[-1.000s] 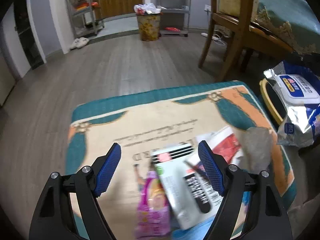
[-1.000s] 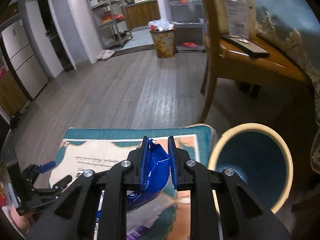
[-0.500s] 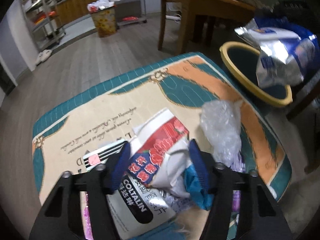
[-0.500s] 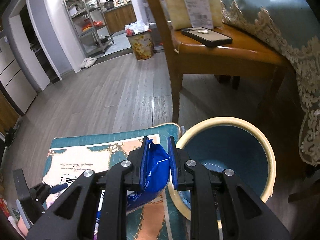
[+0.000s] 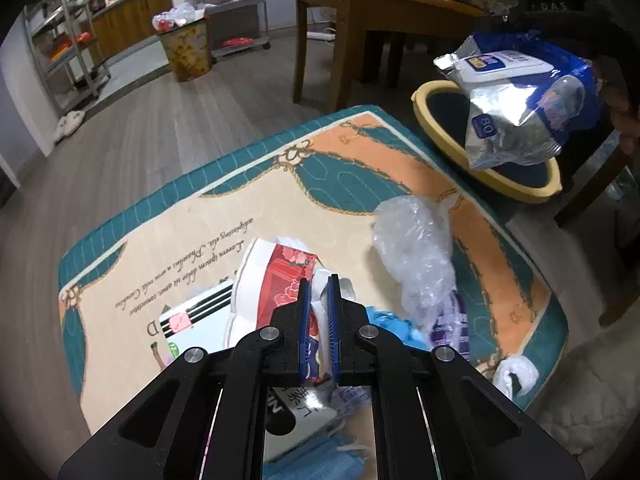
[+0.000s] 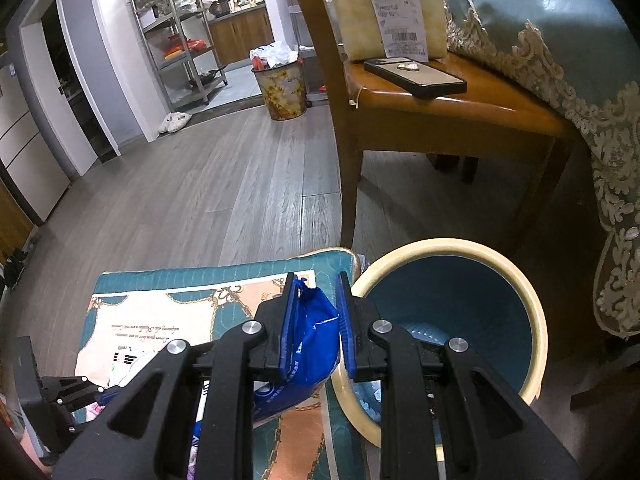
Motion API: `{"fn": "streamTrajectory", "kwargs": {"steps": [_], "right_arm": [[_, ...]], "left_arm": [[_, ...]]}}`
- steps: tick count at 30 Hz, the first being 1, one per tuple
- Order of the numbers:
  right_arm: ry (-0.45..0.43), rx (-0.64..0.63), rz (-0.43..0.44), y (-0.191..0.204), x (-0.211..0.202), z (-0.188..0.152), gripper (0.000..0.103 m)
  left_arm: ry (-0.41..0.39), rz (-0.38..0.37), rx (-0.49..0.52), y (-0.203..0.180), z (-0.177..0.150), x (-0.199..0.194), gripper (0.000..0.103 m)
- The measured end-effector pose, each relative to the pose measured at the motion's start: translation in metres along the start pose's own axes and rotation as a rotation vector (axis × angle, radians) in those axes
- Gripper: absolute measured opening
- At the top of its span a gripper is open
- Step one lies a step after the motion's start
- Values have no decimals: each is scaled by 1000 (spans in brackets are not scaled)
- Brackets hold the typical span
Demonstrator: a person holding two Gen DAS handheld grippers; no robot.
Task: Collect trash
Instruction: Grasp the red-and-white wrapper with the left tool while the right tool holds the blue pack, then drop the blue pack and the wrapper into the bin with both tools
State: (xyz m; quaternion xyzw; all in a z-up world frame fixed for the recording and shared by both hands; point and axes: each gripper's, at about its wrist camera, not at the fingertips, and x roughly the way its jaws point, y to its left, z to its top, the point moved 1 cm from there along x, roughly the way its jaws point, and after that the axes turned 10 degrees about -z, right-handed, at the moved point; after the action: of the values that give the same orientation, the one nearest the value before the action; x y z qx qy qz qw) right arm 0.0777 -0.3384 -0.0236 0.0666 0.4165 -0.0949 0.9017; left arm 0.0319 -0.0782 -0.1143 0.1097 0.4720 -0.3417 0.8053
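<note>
My left gripper [image 5: 319, 280] is shut on a red and white crumpled wrapper [image 5: 276, 280] lying on the floor mat [image 5: 360, 184]. Around it lie a clear plastic bag [image 5: 416, 248], a white carton [image 5: 192, 320], blue masks [image 5: 316, 460] and a purple packet [image 5: 448, 324]. My right gripper [image 6: 316, 284] is shut on a blue wet-wipe pack [image 6: 308, 340], which hangs over the near rim of the yellow-rimmed teal bin [image 6: 532, 320]. The pack [image 5: 520, 108] and the bin [image 5: 516, 188] also show in the left wrist view, at the right.
A wooden chair [image 6: 440, 108] with a phone [image 6: 416, 76] on its seat stands behind the bin. A table with a lace-edged cloth [image 6: 600, 120] is at the right. A flowered waste bin [image 6: 284, 88] and metal shelves [image 6: 180, 40] stand far across the wooden floor.
My left gripper moved to the red and white wrapper and shut on it. My right gripper carried the blue pack rightward from the mat to the bin's rim.
</note>
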Motion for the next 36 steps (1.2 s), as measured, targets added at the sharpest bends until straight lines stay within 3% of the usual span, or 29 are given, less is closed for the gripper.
{"fn": "streamTrajectory", "kwargs": {"steps": [11, 18, 24, 36], "right_arm": [[-18, 21, -7, -10, -9, 2, 19], [-28, 68, -37, -39, -13, 2, 19], [-19, 113, -73, -73, -10, 1, 19], [15, 227, -196, -154, -4, -17, 19]], "left_arm": [[-97, 35, 1, -3, 21, -28, 9], [-146, 56, -22, -8, 41, -33, 9], [-187, 29, -39, -20, 67, -26, 9], [-218, -71, 43, -77, 114, 16, 9]]}}
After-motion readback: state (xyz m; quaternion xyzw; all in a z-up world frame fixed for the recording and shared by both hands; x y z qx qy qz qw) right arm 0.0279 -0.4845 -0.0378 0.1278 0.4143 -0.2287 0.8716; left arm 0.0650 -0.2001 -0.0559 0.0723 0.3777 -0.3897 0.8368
